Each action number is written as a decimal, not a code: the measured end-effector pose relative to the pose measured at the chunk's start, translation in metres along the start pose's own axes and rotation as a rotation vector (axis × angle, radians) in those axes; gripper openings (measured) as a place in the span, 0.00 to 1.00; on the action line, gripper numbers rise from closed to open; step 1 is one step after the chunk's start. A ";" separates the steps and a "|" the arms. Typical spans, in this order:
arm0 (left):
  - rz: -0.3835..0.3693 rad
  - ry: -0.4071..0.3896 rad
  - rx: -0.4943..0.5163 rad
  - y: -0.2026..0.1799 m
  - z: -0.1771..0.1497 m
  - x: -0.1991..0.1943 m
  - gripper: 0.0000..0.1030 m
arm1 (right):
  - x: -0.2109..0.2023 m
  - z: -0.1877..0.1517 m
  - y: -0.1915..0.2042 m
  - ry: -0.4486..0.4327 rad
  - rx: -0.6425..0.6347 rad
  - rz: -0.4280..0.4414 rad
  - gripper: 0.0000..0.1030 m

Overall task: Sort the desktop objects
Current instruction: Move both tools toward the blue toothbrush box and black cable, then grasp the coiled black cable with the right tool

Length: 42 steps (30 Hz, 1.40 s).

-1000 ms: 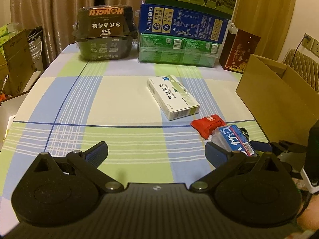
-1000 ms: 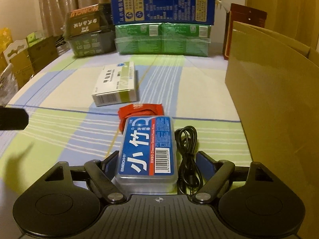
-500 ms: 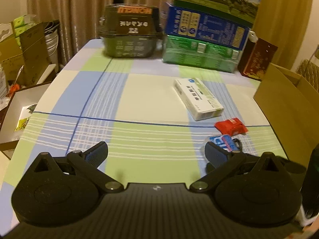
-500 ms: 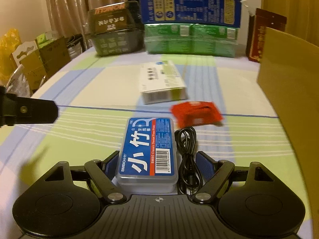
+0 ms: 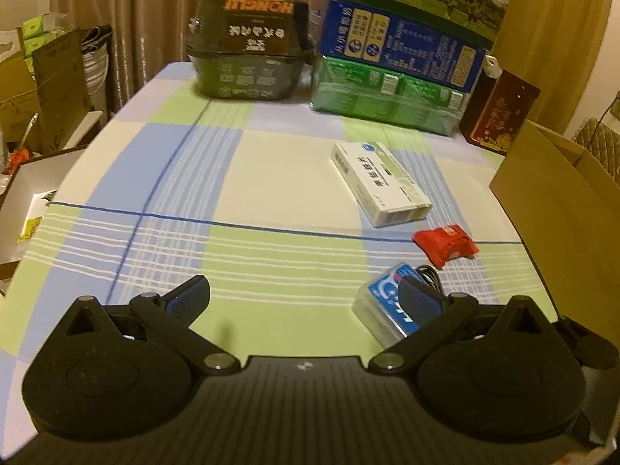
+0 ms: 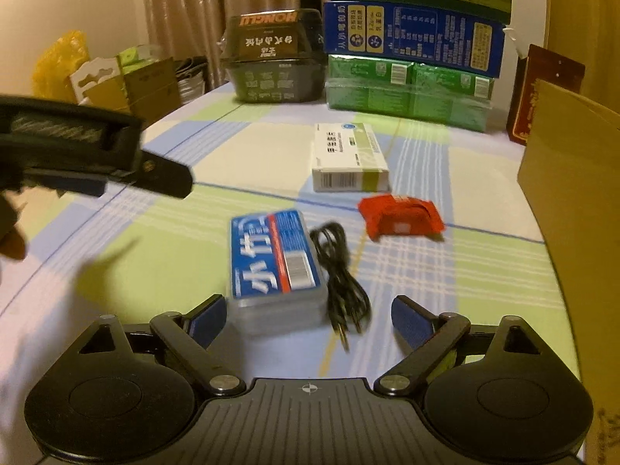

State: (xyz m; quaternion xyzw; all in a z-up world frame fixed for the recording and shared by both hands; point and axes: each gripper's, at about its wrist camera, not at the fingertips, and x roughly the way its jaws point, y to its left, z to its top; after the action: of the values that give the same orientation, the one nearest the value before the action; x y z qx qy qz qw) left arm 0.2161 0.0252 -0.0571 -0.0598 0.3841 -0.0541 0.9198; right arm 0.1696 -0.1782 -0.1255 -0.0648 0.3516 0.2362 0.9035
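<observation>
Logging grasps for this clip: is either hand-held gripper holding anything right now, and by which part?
Nothing is held. The right hand-held gripper is open behind the floss box; the left hand-held gripper is open over bare tablecloth.

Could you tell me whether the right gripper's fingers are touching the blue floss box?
Apart. The right wrist view shows the open right gripper with tablecloth visible between each finger and the blue floss box.

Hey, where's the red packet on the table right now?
In the right wrist view the red packet lies right of centre on the checked tablecloth, just in front of the white medicine box and beyond the coiled black cable.
</observation>
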 end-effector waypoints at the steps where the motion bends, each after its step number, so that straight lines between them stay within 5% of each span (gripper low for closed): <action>1: -0.008 0.004 0.002 -0.003 -0.001 0.001 0.99 | -0.004 -0.003 -0.003 0.006 -0.002 0.002 0.87; 13: -0.124 0.073 0.011 -0.046 -0.008 0.034 0.98 | -0.014 -0.011 -0.035 0.028 0.004 -0.084 0.87; 18: -0.109 0.120 0.071 -0.058 -0.014 0.052 0.95 | -0.013 -0.014 -0.041 0.033 0.019 -0.088 0.87; 25: -0.018 0.112 0.054 -0.028 -0.010 0.041 0.92 | -0.009 -0.013 -0.042 0.029 0.030 -0.072 0.87; 30: -0.093 0.087 -0.016 -0.027 -0.006 0.040 0.92 | -0.009 -0.013 -0.041 0.028 0.024 -0.072 0.87; 34: -0.133 0.111 0.039 -0.050 -0.008 0.050 0.92 | -0.009 -0.014 -0.041 0.024 0.019 -0.070 0.87; 42: -0.050 0.139 0.101 -0.047 -0.011 0.047 0.94 | -0.008 -0.014 -0.040 0.014 0.010 -0.065 0.88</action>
State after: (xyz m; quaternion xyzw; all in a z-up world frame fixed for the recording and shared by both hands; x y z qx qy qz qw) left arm 0.2390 -0.0285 -0.0907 -0.0189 0.4422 -0.1005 0.8911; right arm 0.1750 -0.2202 -0.1331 -0.0731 0.3566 0.2047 0.9086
